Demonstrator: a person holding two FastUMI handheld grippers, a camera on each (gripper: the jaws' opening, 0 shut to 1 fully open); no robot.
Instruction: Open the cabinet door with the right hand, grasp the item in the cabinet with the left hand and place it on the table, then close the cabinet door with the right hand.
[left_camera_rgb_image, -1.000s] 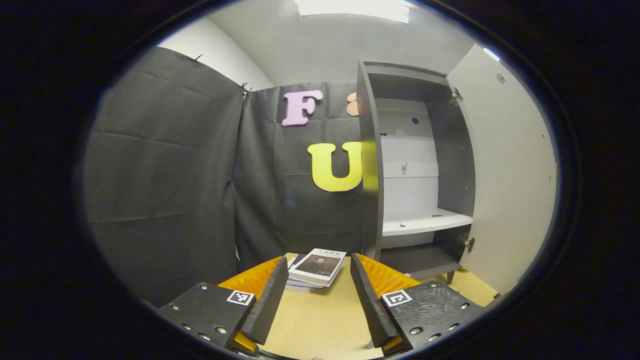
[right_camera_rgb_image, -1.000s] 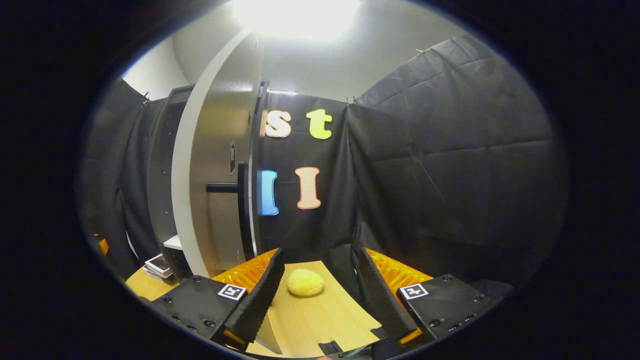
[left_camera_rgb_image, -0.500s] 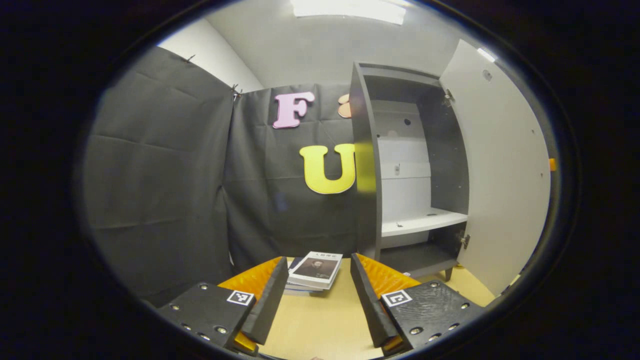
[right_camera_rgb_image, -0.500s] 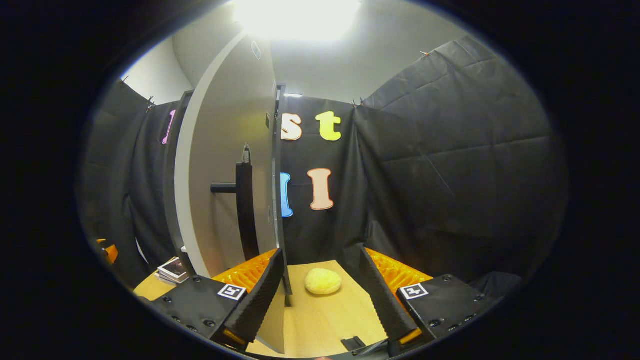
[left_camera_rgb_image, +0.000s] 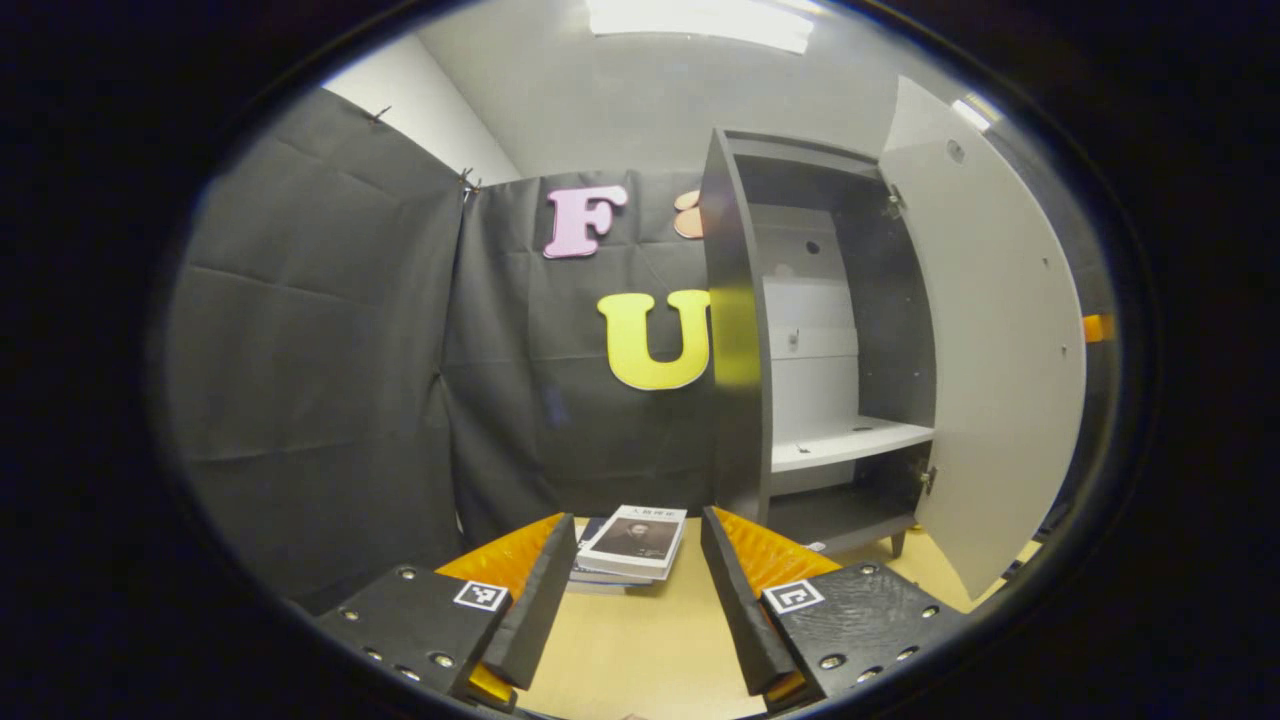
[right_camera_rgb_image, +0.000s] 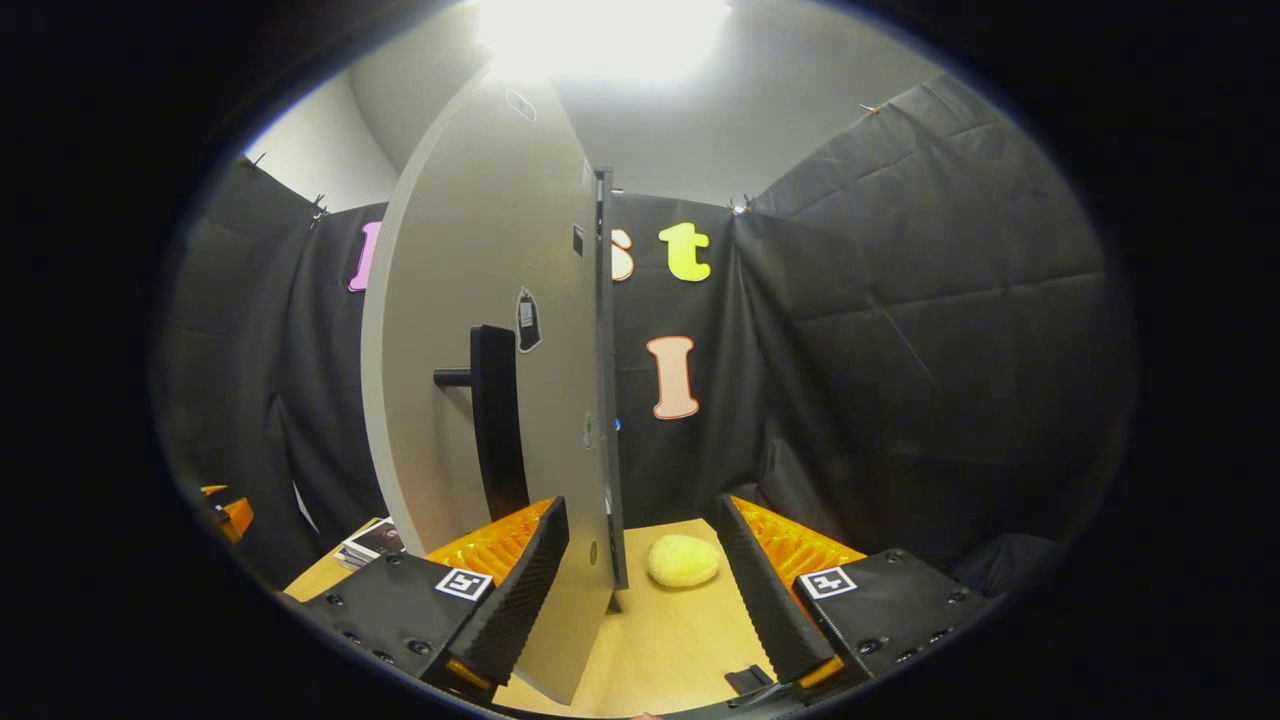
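— What has changed? 
— The cabinet (left_camera_rgb_image: 740, 330) door (right_camera_rgb_image: 490, 330) has swung further closed than a second ago, its edge between the right gripper's (right_camera_rgb_image: 640, 590) spread fingers.
— And the item? 
— The books (left_camera_rgb_image: 630, 545) lie on the table (left_camera_rgb_image: 640, 650), beyond the left gripper (left_camera_rgb_image: 630, 590), fingers apart, empty.

Pale wooden tabletop (left_camera_rgb_image: 650, 650). Stack of books (left_camera_rgb_image: 630, 545) lying at far middle, just left of cabinet (left_camera_rgb_image: 740, 400) standing on it. Yellow rounded lump (right_camera_rgb_image: 683, 561) resting right of door's edge.
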